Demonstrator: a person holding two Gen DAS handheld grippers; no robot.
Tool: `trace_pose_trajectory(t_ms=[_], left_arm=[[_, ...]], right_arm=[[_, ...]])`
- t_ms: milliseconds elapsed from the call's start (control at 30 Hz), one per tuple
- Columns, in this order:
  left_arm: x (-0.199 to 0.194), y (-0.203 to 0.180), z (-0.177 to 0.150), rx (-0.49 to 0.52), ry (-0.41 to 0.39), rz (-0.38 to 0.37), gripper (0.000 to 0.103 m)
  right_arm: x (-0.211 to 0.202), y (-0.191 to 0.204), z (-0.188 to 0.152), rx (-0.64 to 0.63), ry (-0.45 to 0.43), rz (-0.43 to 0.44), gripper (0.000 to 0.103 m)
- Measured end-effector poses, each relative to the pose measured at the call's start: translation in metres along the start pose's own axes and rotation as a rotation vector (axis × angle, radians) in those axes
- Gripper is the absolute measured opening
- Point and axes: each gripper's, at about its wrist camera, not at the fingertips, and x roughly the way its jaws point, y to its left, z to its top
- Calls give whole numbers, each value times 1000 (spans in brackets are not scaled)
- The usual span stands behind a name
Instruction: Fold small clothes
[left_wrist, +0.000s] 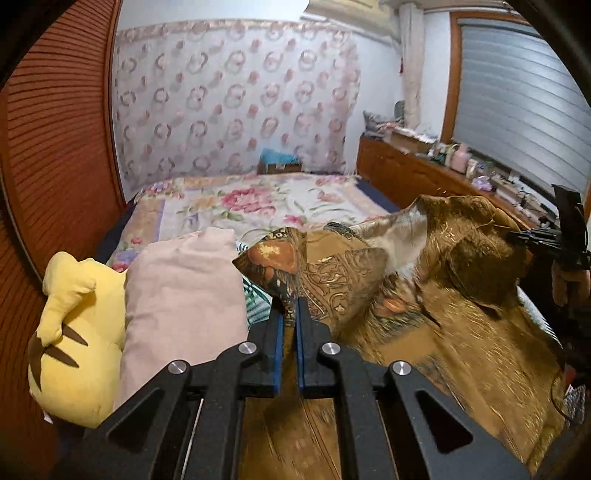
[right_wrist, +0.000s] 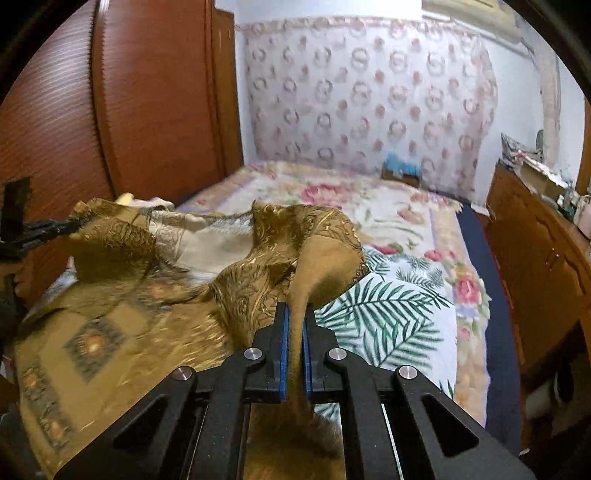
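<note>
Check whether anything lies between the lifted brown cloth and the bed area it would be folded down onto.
Nothing visible does. Both tongs, left and right, are shut on the cloth, holding an edge raised over its own lower part, which lies spread on the bed. The pink pillow and yellow plush sit off to the left side.

The left gripper (left_wrist: 290, 308) is pinching a corner of the brown patterned cloth (left_wrist: 424, 295), lifting it above the bed (left_wrist: 221, 206). A pink cushion (left_wrist: 181, 299) and yellow plush toy (left_wrist: 77, 332) are lying just left.
</note>
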Motion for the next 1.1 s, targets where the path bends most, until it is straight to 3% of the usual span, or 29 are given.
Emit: trace_pose_trajectory(t_ms=[200,400,700,867,933,1033,1100], left_arm=[[-39,-6,-39,-1,-14,-13,6],[-67,-2,-65,-43,-27,8,6],[-92,-9,-82,-33,-13,11,6],[-80,-15,-106,24,76,59,6],[-74,-10,-113,3,98,48,7],[-72,-4,-117,-36,105,28,14],[-73,-3,-117,-48,97,30,29]], right_arm=[[-53,6,-53,23,-63,-9,6],[-89,13,-104,52,-55,5,6],[-138,35,-111,61,-19,-12,6],[-137,41,-112,105,61,-48,6],[-132,48,-116,94,95,-73,6],[-126,49,-111,91,121,-86,6],[-125,48,-109,92,128,-99,6]])
